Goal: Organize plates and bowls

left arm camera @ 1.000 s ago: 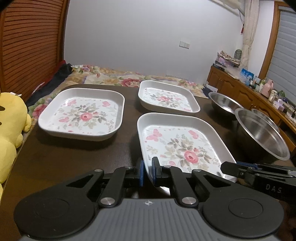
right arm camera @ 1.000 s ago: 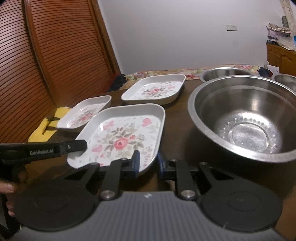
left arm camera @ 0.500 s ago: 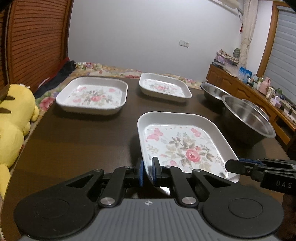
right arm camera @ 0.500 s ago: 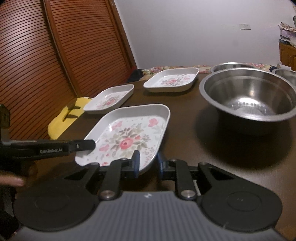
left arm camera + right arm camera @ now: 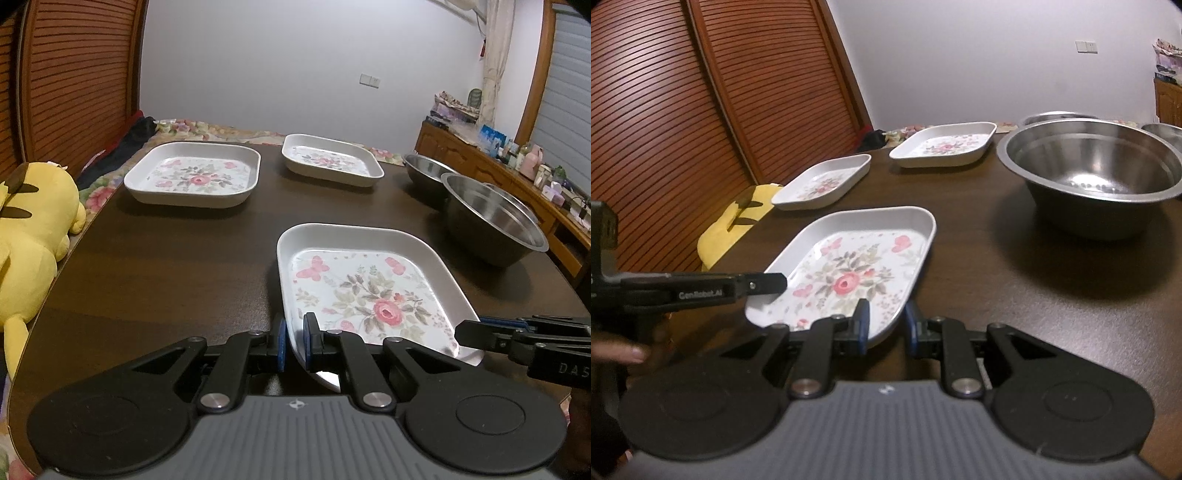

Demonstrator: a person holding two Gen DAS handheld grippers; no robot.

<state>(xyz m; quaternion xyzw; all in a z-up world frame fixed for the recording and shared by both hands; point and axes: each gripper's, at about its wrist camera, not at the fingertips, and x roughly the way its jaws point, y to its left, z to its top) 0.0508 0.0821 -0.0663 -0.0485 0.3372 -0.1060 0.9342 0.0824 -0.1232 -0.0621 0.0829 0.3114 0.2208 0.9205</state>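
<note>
My left gripper (image 5: 294, 341) is clamped narrow on the near left edge of the flowered plate (image 5: 369, 291), rim pinched between the blue pads. My right gripper (image 5: 886, 325) straddles the same plate's near right corner, one finger inside the rim and one outside; I cannot tell whether the outer pad touches it. The plate sits at the near end of the dark table (image 5: 177, 266). Two more plates (image 5: 194, 179) lie at the far end, steel bowls (image 5: 1089, 166) to the right.

Both wrist views sit low, close over one floral plate (image 5: 369, 291) (shared, opposite sides).
</note>
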